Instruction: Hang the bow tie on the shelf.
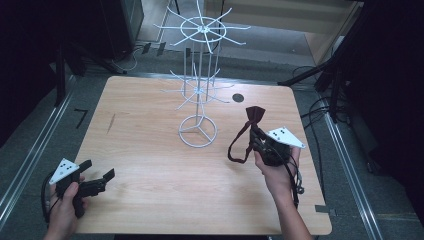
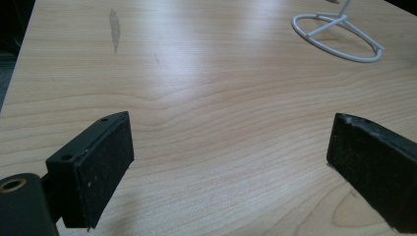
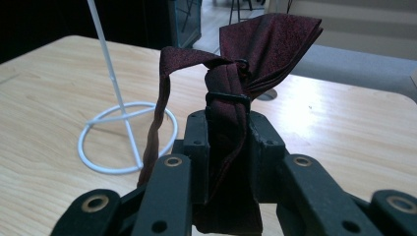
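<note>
We are seeing the right gripper [image 3: 228, 142] clenching its jaws on a dark red bow tie [image 3: 246, 64], the folded cloth squeezed between the two black pads. In the right gripper view the bow is standing up above the jaws, and a thin strap [image 3: 156, 118] is looping off the knot and hanging down on one side. From the high view, the bow tie [image 1: 254, 114] is being held up off the desk at the right, with its strap [image 1: 235, 147] drooping in a loop toward the wood; we cannot tell whether the loop is touching the surface.

The left gripper [image 1: 97, 176] is sitting with its jaws spread wide and gripping nothing. In the left gripper view only bare wood is lying between the two pads, which are hovering low over the desk [image 2: 206, 98].

Farther out, a white wire rack [image 1: 198, 80] is standing near the middle of the desk, its ring base [image 1: 198, 131] resting on the wood and its spoked tiers rising above. It is standing between the two grippers and apart from both.

The right hand [image 1: 275, 172] is reaching in from the bottom right, holding its gripper pointing away from us. The left hand [image 1: 65, 205] is resting at the near left corner, its gripper aimed toward the right.
</note>
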Available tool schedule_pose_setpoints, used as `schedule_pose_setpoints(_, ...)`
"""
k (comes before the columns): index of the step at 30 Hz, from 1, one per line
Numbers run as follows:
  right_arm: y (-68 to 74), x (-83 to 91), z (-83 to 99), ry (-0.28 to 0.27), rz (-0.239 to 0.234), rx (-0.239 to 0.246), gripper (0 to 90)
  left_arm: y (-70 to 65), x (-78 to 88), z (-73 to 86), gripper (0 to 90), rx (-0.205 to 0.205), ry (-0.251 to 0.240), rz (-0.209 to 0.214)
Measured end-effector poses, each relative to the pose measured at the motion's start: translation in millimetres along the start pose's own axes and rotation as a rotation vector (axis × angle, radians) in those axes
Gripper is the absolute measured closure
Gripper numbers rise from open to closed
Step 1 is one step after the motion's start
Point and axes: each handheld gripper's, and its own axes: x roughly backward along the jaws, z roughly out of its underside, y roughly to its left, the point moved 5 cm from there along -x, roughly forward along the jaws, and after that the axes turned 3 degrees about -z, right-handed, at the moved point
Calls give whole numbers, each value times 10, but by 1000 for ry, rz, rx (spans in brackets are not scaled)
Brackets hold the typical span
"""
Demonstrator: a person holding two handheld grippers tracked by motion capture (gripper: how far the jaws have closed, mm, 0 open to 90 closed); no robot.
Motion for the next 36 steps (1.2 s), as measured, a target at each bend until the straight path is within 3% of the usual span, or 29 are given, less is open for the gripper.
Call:
schedule_pose_setpoints(18,137,-23,-328,-39,-23,27,746,2,1,0,44,0,1,1)
schedule_pose_setpoints(36,314,-161,-673,-63,-47,42,745,4,1,-1,44,3,0,1)
